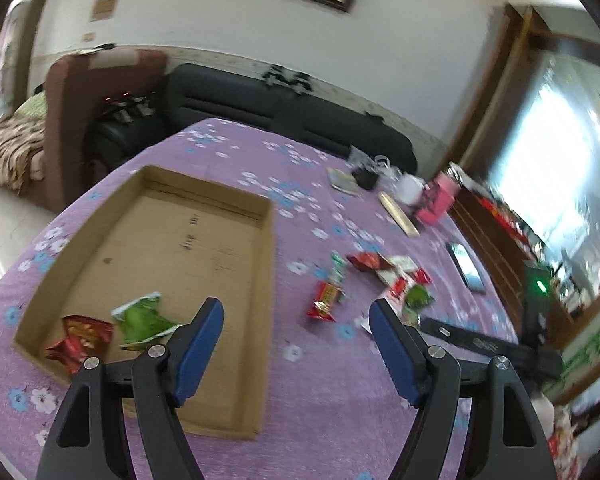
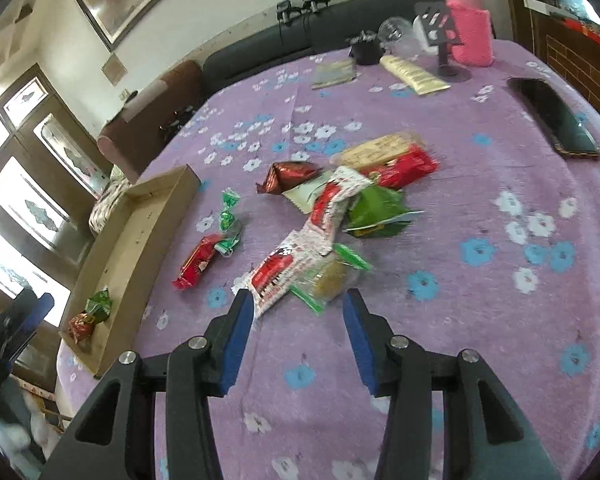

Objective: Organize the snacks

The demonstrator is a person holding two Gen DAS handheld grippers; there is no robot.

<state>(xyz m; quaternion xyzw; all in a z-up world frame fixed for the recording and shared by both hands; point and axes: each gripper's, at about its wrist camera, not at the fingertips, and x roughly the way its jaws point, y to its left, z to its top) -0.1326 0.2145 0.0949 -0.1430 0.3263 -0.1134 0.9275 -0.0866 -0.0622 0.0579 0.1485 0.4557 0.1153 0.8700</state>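
My left hand-held gripper (image 1: pixel 296 322) is released, its blue pads spread wide with nothing between them, hanging over the right wall of the cardboard tray (image 1: pixel 266 280). The tray lies on the bench (image 1: pixel 324 392), which wears a purple cloth with flowers. In the tray's near-left corner, at about nine o'clock from my left pads, lie a green snack packet (image 1: pixel 142 320) and a red snack packet (image 1: pixel 80 338) just beside it, edges touching.

My right hand-held gripper (image 2: pixel 298 302) is also released, its pads partly apart and empty. Just past its tips, at twelve o'clock, lies the loose snack pile (image 2: pixel 340 208): a white-and-red packet (image 2: pixel 278 272) nearest the left pad, a clear packet with green ends (image 2: pixel 332 276) beside it, and further packets in green, red and dark red behind. At ten o'clock from the pile lie a small red bar (image 2: pixel 196 262) and green-wrapped sweets (image 2: pixel 228 220), apart from the heap. From this view the tray (image 2: pixel 140 232) sits at nine o'clock.

A dark phone (image 2: pixel 554 118) lies at two o'clock, and a pink bottle (image 2: pixel 470 28) stands at the far edge at one o'clock.
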